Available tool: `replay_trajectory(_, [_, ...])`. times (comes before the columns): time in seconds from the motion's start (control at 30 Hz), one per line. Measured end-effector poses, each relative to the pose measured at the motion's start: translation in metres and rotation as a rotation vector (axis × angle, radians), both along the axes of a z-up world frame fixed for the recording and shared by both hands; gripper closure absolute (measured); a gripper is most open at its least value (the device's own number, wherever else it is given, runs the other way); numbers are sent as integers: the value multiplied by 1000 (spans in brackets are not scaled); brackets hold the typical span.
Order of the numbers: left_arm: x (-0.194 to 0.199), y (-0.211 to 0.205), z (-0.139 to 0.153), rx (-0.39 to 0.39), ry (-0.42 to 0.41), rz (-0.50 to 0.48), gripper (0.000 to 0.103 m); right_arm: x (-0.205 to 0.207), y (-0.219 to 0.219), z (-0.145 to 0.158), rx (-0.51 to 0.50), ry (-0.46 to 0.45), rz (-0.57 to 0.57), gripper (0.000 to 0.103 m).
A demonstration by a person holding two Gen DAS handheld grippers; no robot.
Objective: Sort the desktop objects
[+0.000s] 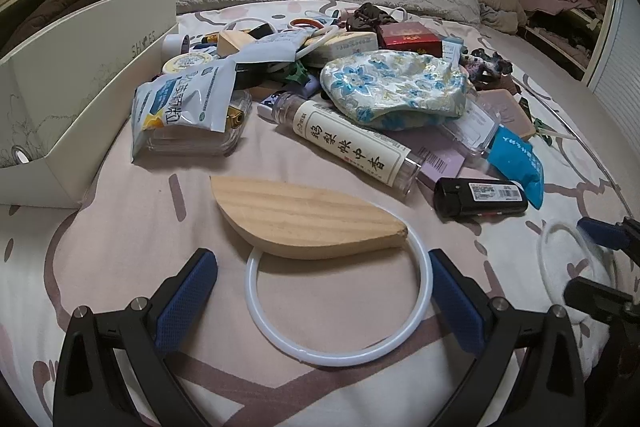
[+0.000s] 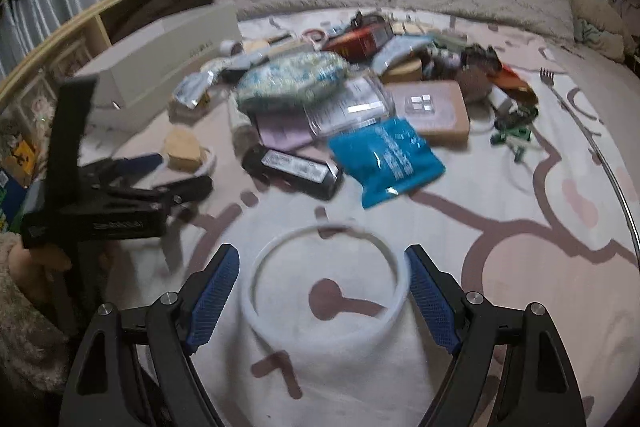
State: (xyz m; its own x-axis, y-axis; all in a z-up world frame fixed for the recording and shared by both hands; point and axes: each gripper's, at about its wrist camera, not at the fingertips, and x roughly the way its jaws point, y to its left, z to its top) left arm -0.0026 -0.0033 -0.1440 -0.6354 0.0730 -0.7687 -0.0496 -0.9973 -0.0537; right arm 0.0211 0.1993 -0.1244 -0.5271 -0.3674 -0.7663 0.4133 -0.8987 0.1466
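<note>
The right gripper (image 2: 322,293) stands with its fingers wide apart, one on each side of a white ring (image 2: 326,279) lying flat on the patterned bedspread (image 2: 520,267); the pads are close to the ring but not pressing it. The view is blurred, so contact is hard to judge. The ring is thin and sits on soft cloth, so a squeeze across it could flex it, pop it out, or pinch the fabric instead.

To the left of that ring, the left gripper (image 1: 324,301) is likewise spread, bracketing a second white ring (image 1: 340,301) whose far edge is tucked under a leaf-shaped wooden block (image 1: 304,217). Lifting there could drag or tip the block.

Beyond the right-hand ring lies the unsorted pile: a black battery (image 2: 294,169), a blue pouch (image 2: 386,161), and, beyond and to the left, the white shoebox (image 1: 80,95).
</note>
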Motion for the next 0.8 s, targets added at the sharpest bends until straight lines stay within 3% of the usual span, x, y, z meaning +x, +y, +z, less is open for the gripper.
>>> replay_trajectory(0.3, [1,3,0,-27,-5,-11,0,3,-9,-6,72,-7,-1,18])
replay_trajectory(0.43, [0,2,0,-34,-8,-6,0,7,-20,-11,160,10,12,7])
replay_trajectory(0.5, [0,3,-1,-39,-9,-5,0,7,-23,-12,184,16,15,7])
replay_trajectory(0.8, [-4,2,0,-1,-12,14,0,3,-19,-11,149,32,-21,10])
